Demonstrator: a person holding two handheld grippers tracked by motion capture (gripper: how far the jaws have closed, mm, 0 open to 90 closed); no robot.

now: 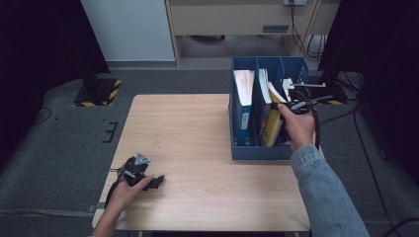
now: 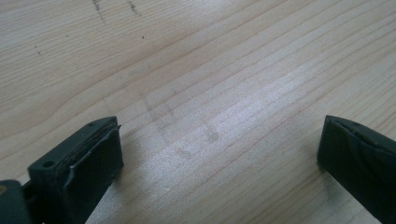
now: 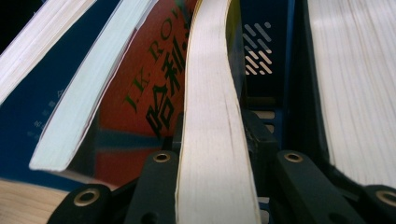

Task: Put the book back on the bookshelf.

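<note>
- You work at a light wooden table [image 1: 197, 148].
- A blue file box [image 1: 257, 150] stands on it.
- Your left gripper [image 1: 148, 180] rests on the tabletop, well apart from that box.

"j.k. ro" reads on the red book cover [image 3: 154, 93].

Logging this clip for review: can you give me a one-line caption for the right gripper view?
Right tongs clamp the page edge of a yellow-covered book standing among leaning books in a blue file box.

Grey carpet floor [image 1: 59, 143], pale wall panel [image 1: 129, 29], black drapes [image 1: 39, 39] either side.
</note>
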